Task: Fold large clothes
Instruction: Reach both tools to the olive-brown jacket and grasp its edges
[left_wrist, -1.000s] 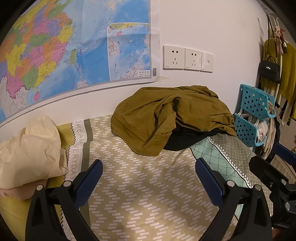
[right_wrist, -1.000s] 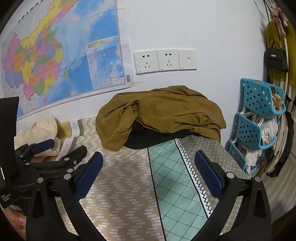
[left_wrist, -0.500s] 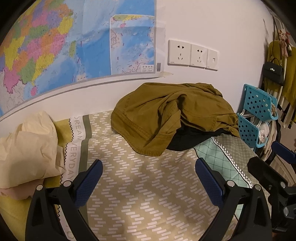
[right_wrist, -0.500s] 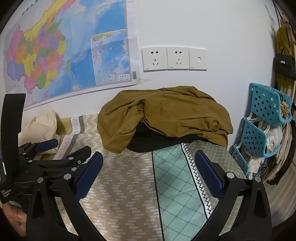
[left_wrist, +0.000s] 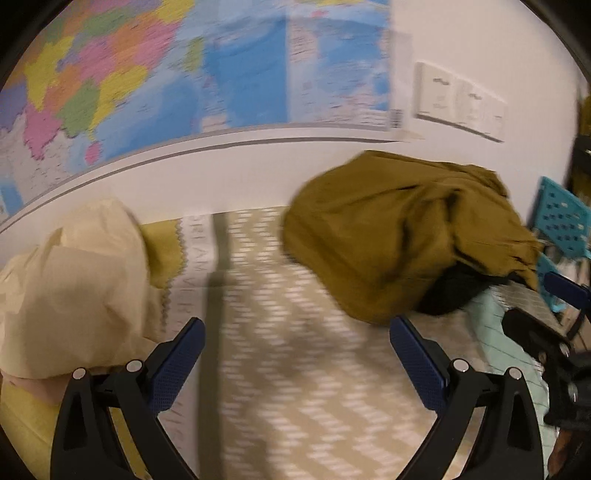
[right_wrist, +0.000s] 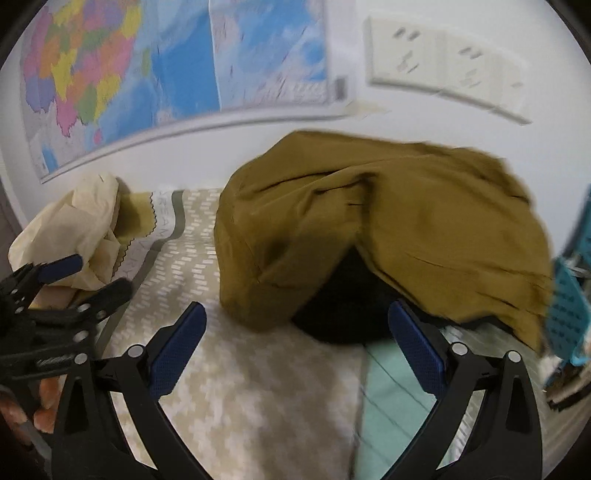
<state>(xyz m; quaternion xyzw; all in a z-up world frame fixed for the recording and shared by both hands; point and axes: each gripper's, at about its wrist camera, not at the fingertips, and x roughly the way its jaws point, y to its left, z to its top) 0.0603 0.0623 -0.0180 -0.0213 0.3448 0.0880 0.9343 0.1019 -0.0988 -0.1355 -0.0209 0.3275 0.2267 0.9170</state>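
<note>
- A broad strip of patterned bedspread (left_wrist: 295, 369) lies bare in the near middle, and both grippers hover over it with fingers spread wide.
- Far right, the heaped olive garment (right_wrist: 388, 229) over a black one (right_wrist: 340, 314) blocks the way to the wall (left_wrist: 240, 177).
- Far left, a crumpled cream cloth (left_wrist: 74, 288) fills that corner.
- Between the two heaps, a bare lane of bedspread reaches the wall.
- At the right edge, teal baskets (left_wrist: 561, 221) crowd the bedside.
- The left gripper (right_wrist: 66, 291) sits just beside the right gripper (right_wrist: 295, 350), narrowing the near left.
</note>
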